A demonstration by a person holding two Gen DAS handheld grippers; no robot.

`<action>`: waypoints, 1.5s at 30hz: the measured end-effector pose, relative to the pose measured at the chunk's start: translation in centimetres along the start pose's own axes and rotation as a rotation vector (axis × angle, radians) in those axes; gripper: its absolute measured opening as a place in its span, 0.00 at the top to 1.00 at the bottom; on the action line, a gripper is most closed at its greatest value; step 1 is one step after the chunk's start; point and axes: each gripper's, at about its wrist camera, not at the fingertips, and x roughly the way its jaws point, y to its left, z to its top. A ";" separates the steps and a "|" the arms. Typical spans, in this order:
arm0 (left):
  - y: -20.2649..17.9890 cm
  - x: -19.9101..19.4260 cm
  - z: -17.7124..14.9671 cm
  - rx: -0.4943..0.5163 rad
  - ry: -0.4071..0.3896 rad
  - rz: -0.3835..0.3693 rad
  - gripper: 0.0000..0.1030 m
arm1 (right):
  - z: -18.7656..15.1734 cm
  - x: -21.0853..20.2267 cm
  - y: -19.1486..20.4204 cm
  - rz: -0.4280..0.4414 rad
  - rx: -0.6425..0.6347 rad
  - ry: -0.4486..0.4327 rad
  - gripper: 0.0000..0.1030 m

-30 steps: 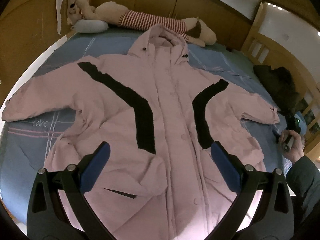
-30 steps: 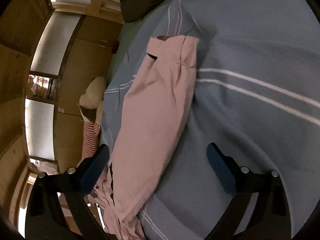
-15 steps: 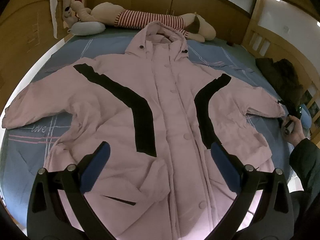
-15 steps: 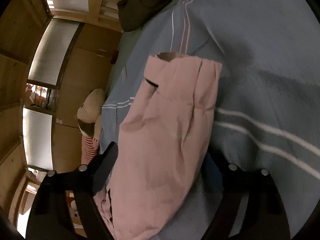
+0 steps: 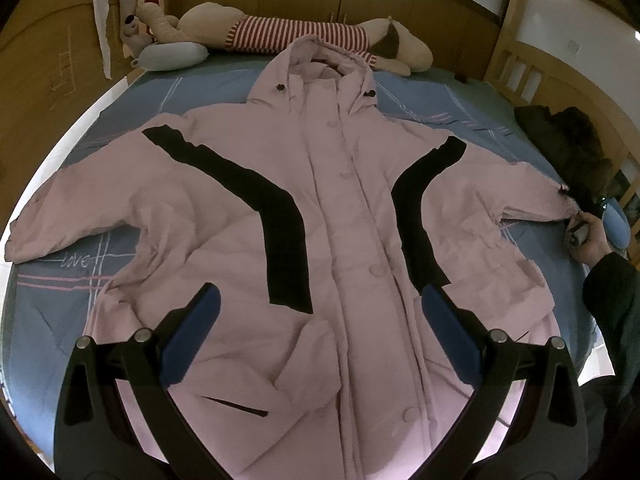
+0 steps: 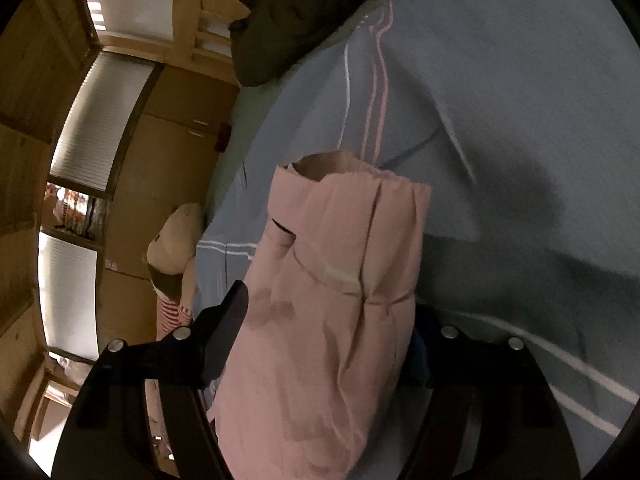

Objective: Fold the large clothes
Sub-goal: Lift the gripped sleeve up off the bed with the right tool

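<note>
A large pink jacket (image 5: pixel 344 208) with black stripes lies spread face up on the blue bed sheet (image 5: pixel 52 312), hood at the far end and both sleeves out to the sides. My left gripper (image 5: pixel 320 300) hovers open over the jacket's lower front, holding nothing. At the right edge a hand (image 5: pixel 596 236) holds my right gripper at the cuff of the jacket's right sleeve. In the right wrist view that pink sleeve (image 6: pixel 340 264) lies between the fingers of my right gripper (image 6: pixel 328 312), whose jaws are closing around it; the right finger is partly hidden behind the cloth.
A long plush toy (image 5: pixel 288 36) in a striped shirt and a grey pillow (image 5: pixel 172 56) lie along the head of the bed. A dark garment (image 5: pixel 568 140) is heaped at the right edge, just beyond the cuff. Wooden cabinets (image 5: pixel 400 8) surround the bed.
My right gripper has moved in along the sleeve towards its cuff and its jaws have narrowed around the cloth. The left gripper has stayed open over the jacket's front.
</note>
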 end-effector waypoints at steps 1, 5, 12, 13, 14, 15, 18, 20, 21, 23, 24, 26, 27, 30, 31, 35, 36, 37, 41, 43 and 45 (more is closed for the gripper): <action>-0.1 0.0 0.0 0.002 -0.001 0.002 0.02 | 0.0 0.1 -0.1 -0.015 0.001 -0.009 0.45; -0.1 0.0 -0.1 0.010 -0.007 0.007 0.02 | 0.0 0.6 -1.3 -0.019 0.026 0.000 0.75; 0.1 -0.4 -0.5 0.005 -0.013 0.023 0.02 | -0.4 -0.8 0.3 -0.016 -0.007 -0.040 0.86; 0.1 -0.4 -0.5 0.007 -0.012 0.029 0.02 | -0.4 -1.1 0.6 -0.013 -0.003 -0.046 0.86; 0.2 -0.4 -0.6 0.008 -0.011 0.038 0.02 | -0.4 -1.4 0.8 -0.009 0.006 -0.051 0.87; 0.2 -0.5 -0.6 0.008 -0.009 0.042 0.02 | -0.4 -1.7 1.1 -0.004 0.011 -0.054 0.87; 0.4 -0.6 -0.7 0.005 -0.006 0.056 0.02 | -0.5 -2.5 1.9 0.008 0.018 -0.072 0.87; 0.5 -0.9 -0.8 0.004 -0.013 0.059 0.02 | -0.6 -3.1 2.6 0.016 0.022 -0.081 0.87; 0.5 -1.0 -0.8 0.006 -0.017 0.062 0.02 | -0.6 -3.6 3.2 0.026 0.026 -0.091 0.87; 0.5 -1.2 -0.9 0.012 -0.020 0.067 0.02 | -0.7 -4.4 4.4 0.051 0.023 -0.107 0.87; 0.6 -1.3 -0.9 0.013 -0.020 0.068 0.02 | -0.7 -4.7 4.9 0.060 0.018 -0.112 0.87; 0.7 -1.4 -1.0 0.014 -0.020 0.071 0.02 | -0.9 -5.6 6.3 0.096 0.012 -0.124 0.87; 0.7 -1.4 -1.1 0.014 -0.021 0.072 0.02 | -1.0 -5.9 6.9 0.107 0.009 -0.126 0.87; 0.9 -1.7 -1.0 0.015 -0.028 0.075 0.02 | -1.4 -7.0 8.7 0.145 -0.006 -0.133 0.87; 1.1 -1.9 -1.0 0.013 -0.031 0.076 0.02 | -1.6 -7.4 9.4 0.160 -0.011 -0.135 0.87; 1.4 -2.2 -1.1 0.007 -0.038 0.078 0.02 | -2.0 -8.7 11.6 0.208 -0.028 -0.136 0.87; 1.5 -2.3 -1.1 0.008 -0.039 0.079 0.02 | -2.2 -9.1 12.3 0.224 -0.032 -0.135 0.87; 1.5 -2.4 -1.1 0.008 -0.040 0.080 0.02 | -2.4 -9.4 12.9 0.235 -0.038 -0.134 0.87; 1.7 -2.5 -1.1 0.007 -0.043 0.077 0.02 | -3.4 -10.7 15.1 0.284 -0.054 -0.126 0.87; 1.9 -2.7 -1.1 0.005 -0.044 0.074 0.02 | -4.0 -11.2 16.1 0.306 -0.062 -0.121 0.87; 1.9 -2.7 -1.1 0.003 -0.045 0.074 0.02 | -4.7 -11.9 17.6 0.333 -0.072 -0.115 0.87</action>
